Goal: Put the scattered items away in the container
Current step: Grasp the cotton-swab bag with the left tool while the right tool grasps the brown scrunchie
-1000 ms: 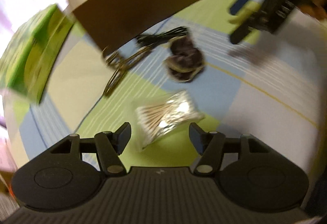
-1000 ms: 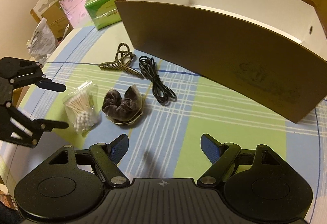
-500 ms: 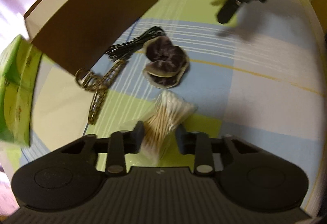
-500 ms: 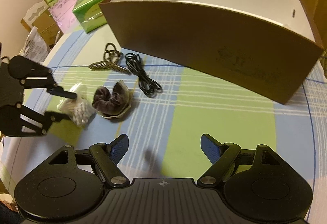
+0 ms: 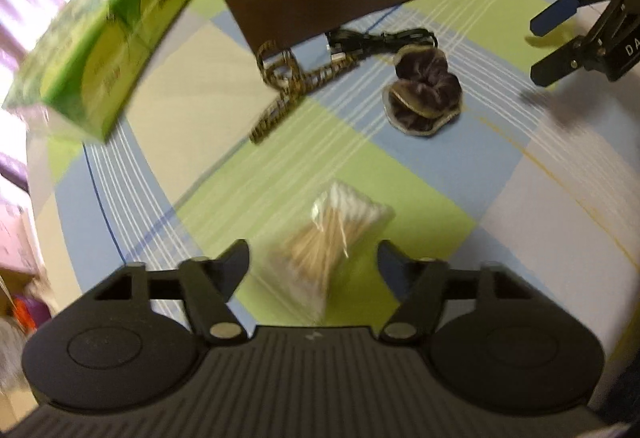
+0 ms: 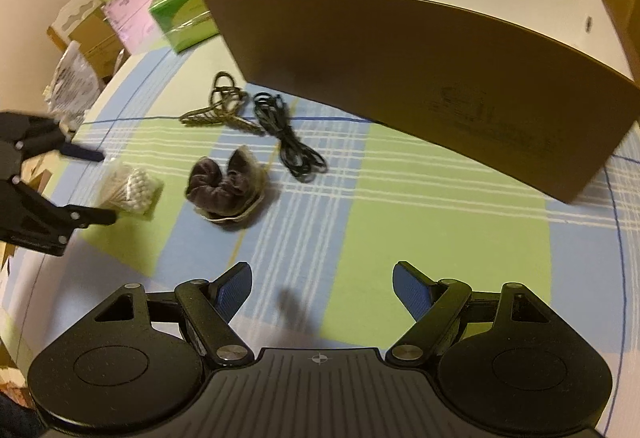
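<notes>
A clear bag of cotton swabs (image 5: 332,238) lies on the checked cloth between the fingers of my left gripper (image 5: 312,254), whose jaws are opening and do not press on it. From the right wrist view the same bag (image 6: 130,190) sits between the left gripper's (image 6: 106,186) spread fingers. A dark velvet scrunchie (image 5: 424,98), a coiled black cable (image 5: 376,42) and a patterned hair clip (image 5: 288,94) lie in front of the brown box (image 6: 400,58), which is white inside. My right gripper (image 6: 322,274) hovers open over the cloth with nothing between its fingers.
A green tissue box (image 5: 100,50) stands left of the brown box. Cartons, pink packets and a plastic bag (image 6: 72,86) crowd the space beyond the table's left edge. The checked cloth (image 6: 440,238) in front of the right gripper is bare.
The left gripper's jaws narrowed around the cotton swab bag half a second ago and have since spread wide again. The left view has rolled and shifted. The right gripper stayed open.
</notes>
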Available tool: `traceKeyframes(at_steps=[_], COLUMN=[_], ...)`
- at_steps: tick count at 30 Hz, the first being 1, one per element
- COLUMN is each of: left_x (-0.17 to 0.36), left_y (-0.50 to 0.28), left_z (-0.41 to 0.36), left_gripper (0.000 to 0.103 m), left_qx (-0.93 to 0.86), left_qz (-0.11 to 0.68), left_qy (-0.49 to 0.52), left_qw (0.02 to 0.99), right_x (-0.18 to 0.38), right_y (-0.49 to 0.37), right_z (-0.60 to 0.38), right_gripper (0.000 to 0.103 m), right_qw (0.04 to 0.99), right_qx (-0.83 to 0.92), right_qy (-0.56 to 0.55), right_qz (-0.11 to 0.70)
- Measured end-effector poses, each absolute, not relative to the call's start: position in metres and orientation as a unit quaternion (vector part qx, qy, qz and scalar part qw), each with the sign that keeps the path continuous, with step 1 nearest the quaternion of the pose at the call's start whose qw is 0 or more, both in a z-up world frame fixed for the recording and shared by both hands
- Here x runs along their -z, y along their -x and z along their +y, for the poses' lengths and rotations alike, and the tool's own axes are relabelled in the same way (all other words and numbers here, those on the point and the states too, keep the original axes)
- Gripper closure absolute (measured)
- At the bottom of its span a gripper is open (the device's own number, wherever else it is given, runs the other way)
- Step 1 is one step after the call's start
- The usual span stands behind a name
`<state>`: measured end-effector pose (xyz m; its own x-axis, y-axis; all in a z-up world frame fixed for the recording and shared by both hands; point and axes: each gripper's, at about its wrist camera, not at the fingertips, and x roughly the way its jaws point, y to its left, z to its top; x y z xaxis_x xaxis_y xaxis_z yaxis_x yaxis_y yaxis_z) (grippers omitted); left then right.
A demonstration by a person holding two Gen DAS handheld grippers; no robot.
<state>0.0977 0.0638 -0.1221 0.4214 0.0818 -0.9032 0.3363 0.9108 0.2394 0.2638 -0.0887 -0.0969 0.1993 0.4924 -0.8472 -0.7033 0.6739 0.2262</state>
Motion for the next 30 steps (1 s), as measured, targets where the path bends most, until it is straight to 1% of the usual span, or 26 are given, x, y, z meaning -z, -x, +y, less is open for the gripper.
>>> traceKeyframes(at_steps=[3, 5, 7, 10, 14, 19, 28, 29, 30], left_x=[0.132, 0.139, 0.138, 0.138, 0.135, 0.120, 0.110, 0.110, 0.110], left_y=[-0.104, -0.107, -0.109, -0.107, -0.109, -0.111, -0.113, -0.112, -0.112], left_z=[0.062, 0.061, 0.065, 0.072, 0.090, 0.107, 0.101, 0.100, 0.100], left_gripper=[0.038, 0.061, 0.079, 0.081, 0.086, 0.086, 0.086, 0.086, 0.086], left_qx=[0.099, 0.120, 0.136, 0.114, 0.037, -0.011, -0.023, -0.023, -0.024], left_qz=[0.530, 0.536, 0.538, 0.543, 0.553, 0.544, 0.536, 0.536, 0.536], left_qy=[-0.200, -0.202, -0.187, -0.177, -0.139, -0.076, -0.045, -0.044, -0.043], left_qw=[0.818, 0.811, 0.810, 0.813, 0.821, 0.836, 0.843, 0.843, 0.843], right_x=[0.097, 0.097, 0.096, 0.095, 0.095, 0.099, 0.117, 0.120, 0.123], right_y=[-0.261, -0.260, -0.259, -0.258, -0.258, -0.257, -0.264, -0.262, -0.261], right_z=[-0.082, -0.078, -0.074, -0.067, -0.050, -0.020, 0.018, 0.020, 0.022], right_gripper=[0.020, 0.020, 0.020, 0.020, 0.020, 0.020, 0.020, 0.022, 0.054], right_qw=[0.763, 0.760, 0.759, 0.756, 0.750, 0.742, 0.731, 0.731, 0.729], right_qx=[-0.399, -0.404, -0.408, -0.419, -0.438, -0.465, -0.479, -0.478, -0.479], right_qy=[0.111, 0.115, 0.118, 0.119, 0.127, 0.142, 0.176, 0.186, 0.197], right_qz=[0.497, 0.496, 0.493, 0.488, 0.479, 0.462, 0.453, 0.451, 0.446])
